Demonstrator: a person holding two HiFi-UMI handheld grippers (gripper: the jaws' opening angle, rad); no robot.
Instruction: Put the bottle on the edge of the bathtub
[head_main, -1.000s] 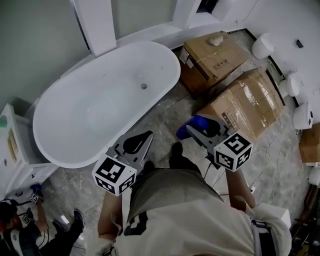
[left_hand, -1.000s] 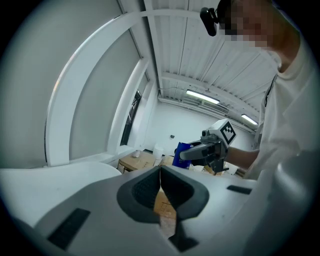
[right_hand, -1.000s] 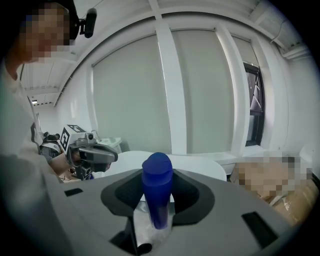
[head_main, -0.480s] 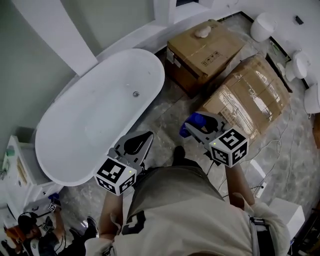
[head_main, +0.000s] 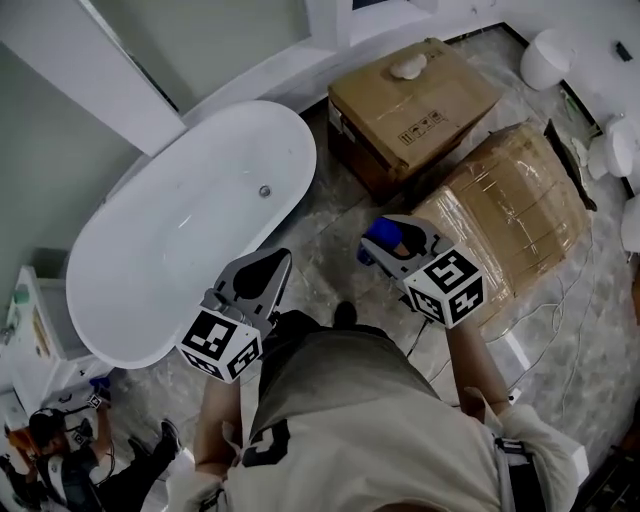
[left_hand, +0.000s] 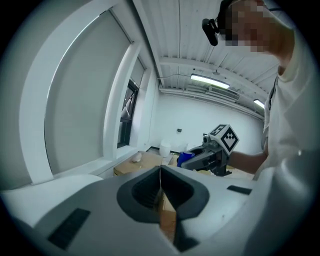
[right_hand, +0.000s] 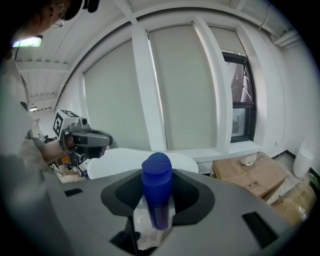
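1. Task status: the blue bottle (right_hand: 156, 192) is not yet resting on the bathtub (head_main: 303, 170); it is sitting upright between the jaws of the right gripper (head_main: 384, 240), cap uppermost
2. Bottle location: in the head view it is hanging over the stone floor (head_main: 330, 250), just beside the near corner of the taped cardboard box (head_main: 510, 215) and well apart from the tub's rim
3. Work remaining, as a judgement: the bottle is needing transport across the floor gap to the tub, placement upright on the rim, then release
4. Right gripper state: the jaws are clamping the bottle's body from both sides, part-way apart
5. Right hand pose: the gripper is pointing forward and somewhat downward, with its marker cube facing up toward the head camera
6. Left gripper (head_main: 262, 272) state: the jaws are pressing together with nothing between them
7. Left hand pose: it is pointing forward and slightly downward, with its tips near the tub's nearest rim but not touching it
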